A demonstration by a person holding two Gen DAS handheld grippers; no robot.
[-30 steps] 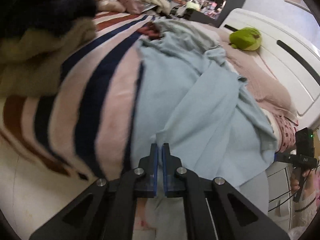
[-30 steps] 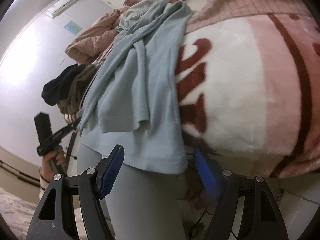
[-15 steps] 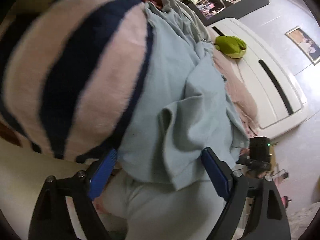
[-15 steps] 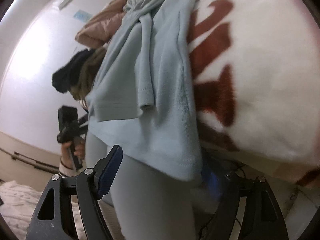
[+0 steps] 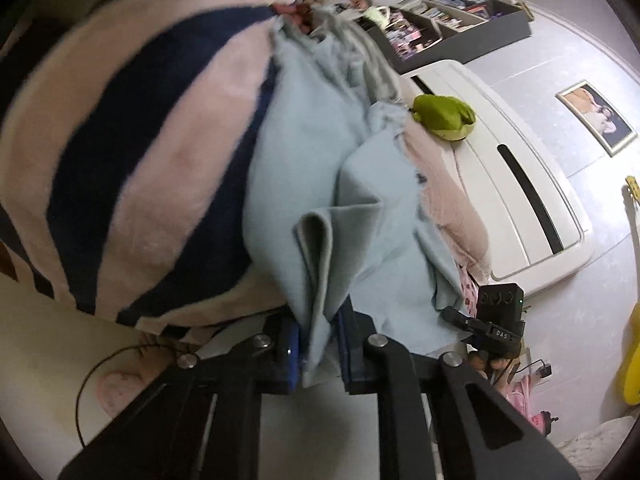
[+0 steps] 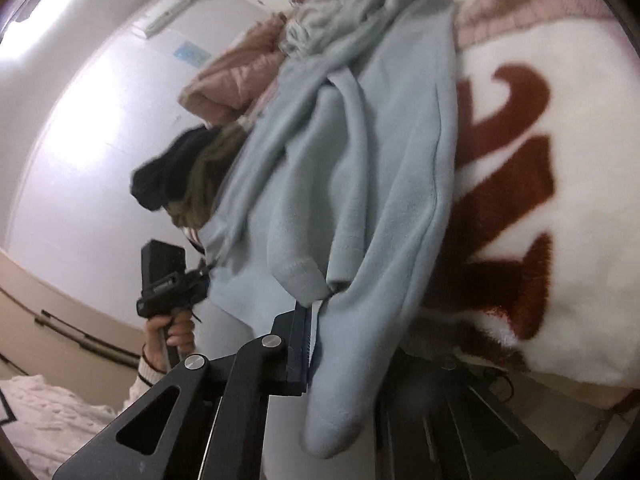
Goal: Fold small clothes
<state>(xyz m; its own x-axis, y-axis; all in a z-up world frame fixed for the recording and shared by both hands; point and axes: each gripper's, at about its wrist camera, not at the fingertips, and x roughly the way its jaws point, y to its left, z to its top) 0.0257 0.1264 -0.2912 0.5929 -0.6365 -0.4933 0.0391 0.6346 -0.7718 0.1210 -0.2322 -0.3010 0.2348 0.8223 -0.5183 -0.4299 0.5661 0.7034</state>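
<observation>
We have the left gripper (image 5: 318,340) and the right gripper (image 6: 340,344) each clamped on a near hem corner of the pale blue garment (image 5: 300,168), whose long axis runs straight away from both across the striped blanket (image 5: 120,152)

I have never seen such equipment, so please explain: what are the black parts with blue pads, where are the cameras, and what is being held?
A person holds one handheld gripper in each hand; each carries a fisheye camera looking along its jaws. The left gripper and the right gripper have each closed on the lower edge of a light blue garment lying on a striped fleece blanket over a bed. In the left view, the other device shows. A green plush toy lies on the white headboard.
</observation>
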